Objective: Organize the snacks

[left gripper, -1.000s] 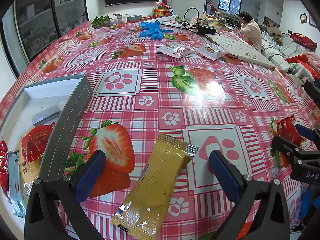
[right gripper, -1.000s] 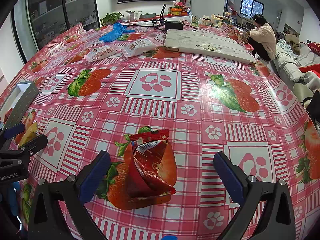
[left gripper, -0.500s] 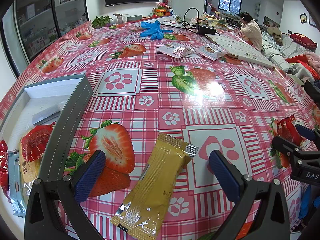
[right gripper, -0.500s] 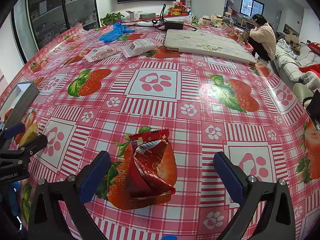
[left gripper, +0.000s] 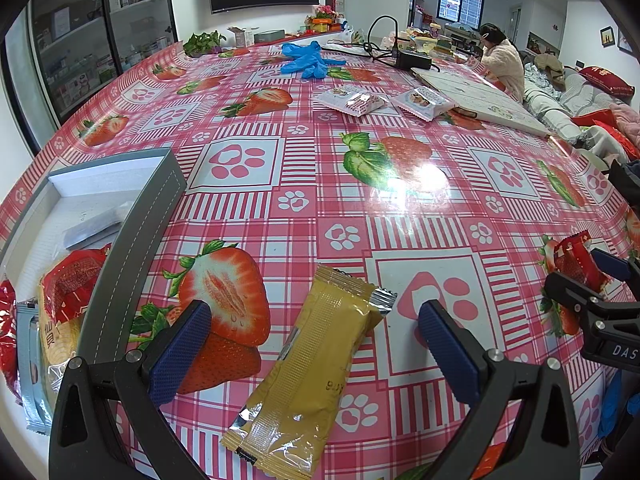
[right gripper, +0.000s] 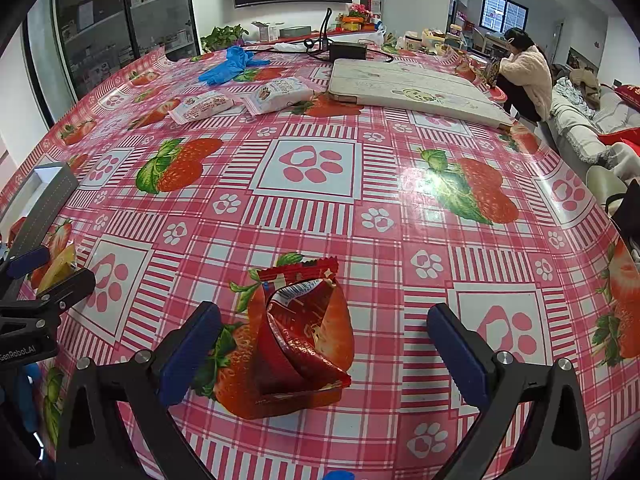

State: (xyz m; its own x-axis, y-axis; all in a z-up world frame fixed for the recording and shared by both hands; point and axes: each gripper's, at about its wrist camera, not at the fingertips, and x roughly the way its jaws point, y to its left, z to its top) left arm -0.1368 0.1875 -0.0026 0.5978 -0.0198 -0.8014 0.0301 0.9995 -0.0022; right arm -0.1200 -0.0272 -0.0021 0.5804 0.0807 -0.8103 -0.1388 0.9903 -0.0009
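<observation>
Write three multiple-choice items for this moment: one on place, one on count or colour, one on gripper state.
1. Where does the yellow snack packet lie?
A. in the grey box
B. on the tablecloth between the left gripper's fingers
C. on the white board

2. How many white snack packs lie near the blue gloves?
A. two
B. four
C. none

3. The right gripper is:
A. shut on the red packet
B. shut on nothing
C. open around the red packet

Answers: 1 B, it lies flat between the left gripper's pads; 2 A, two packs side by side; 3 C, both pads stand clear of the packet.
</observation>
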